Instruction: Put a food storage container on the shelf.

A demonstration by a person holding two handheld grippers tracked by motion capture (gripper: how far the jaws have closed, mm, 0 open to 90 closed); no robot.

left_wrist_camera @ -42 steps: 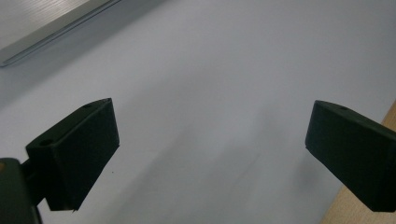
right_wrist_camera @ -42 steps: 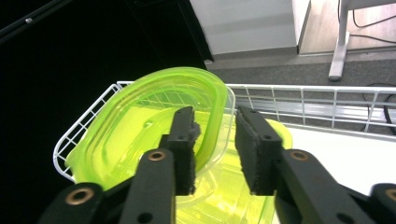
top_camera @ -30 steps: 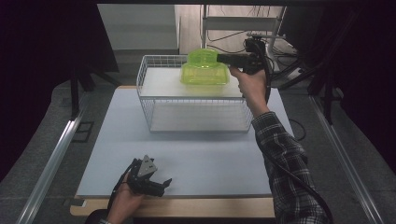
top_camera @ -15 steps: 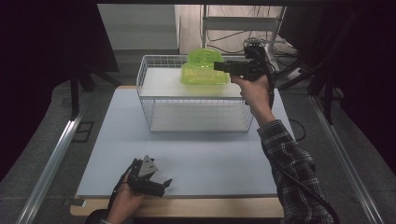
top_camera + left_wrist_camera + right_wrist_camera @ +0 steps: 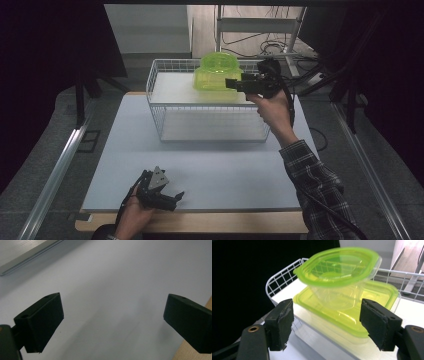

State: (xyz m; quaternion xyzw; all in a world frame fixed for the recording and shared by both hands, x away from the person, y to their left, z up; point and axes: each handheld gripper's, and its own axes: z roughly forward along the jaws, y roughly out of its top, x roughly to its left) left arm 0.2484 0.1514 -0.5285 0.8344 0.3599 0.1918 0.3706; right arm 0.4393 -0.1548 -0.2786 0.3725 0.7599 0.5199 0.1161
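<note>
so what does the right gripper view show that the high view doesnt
The right gripper view alone gives the close detail: the small lidded container is clear with a green lid and sits tilted on the larger flat container, and the right gripper has just been opening, its pads apart and off both. The high view alone shows the whole white table, the person's plaid sleeve and the left gripper near the table's front edge. Both show the white wire basket and the stacked green containers.

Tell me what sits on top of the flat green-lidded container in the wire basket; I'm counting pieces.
A smaller clear tub with a green lid sits on the flat green-lidded container in the white wire basket. The tub looks empty; beneath it, the flat container's contents are hidden.
</note>
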